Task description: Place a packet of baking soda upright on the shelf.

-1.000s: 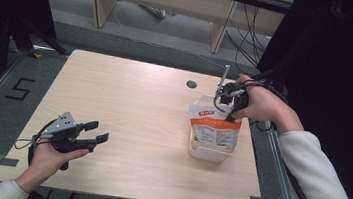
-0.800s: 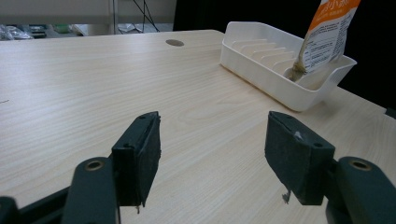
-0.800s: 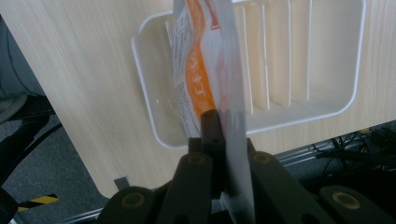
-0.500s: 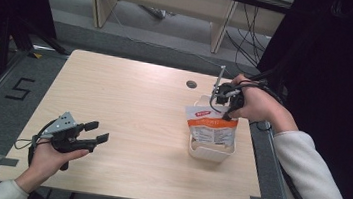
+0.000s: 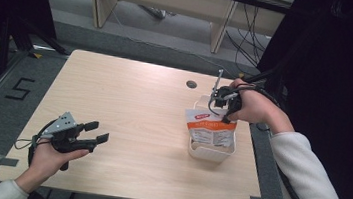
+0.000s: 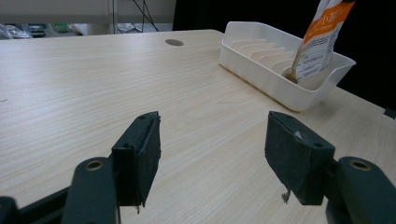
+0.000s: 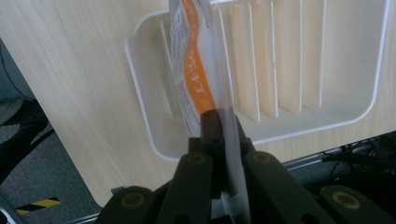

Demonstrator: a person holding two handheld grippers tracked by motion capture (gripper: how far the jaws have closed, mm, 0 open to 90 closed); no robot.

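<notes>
Over the white tray (image 5: 208, 152) my right gripper (image 5: 226, 106) pinches the orange pouch (image 5: 211, 128) by its top; next I should lower it between the ribs, while my left gripper (image 5: 94, 133) waits wide open and empty.

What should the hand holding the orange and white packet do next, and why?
Probably lower it a little further. The right gripper is shut on the top edge of the orange and white packet, which stands upright in an end slot of the white ribbed plastic tray. Letting go before it settles might tip it.
</notes>
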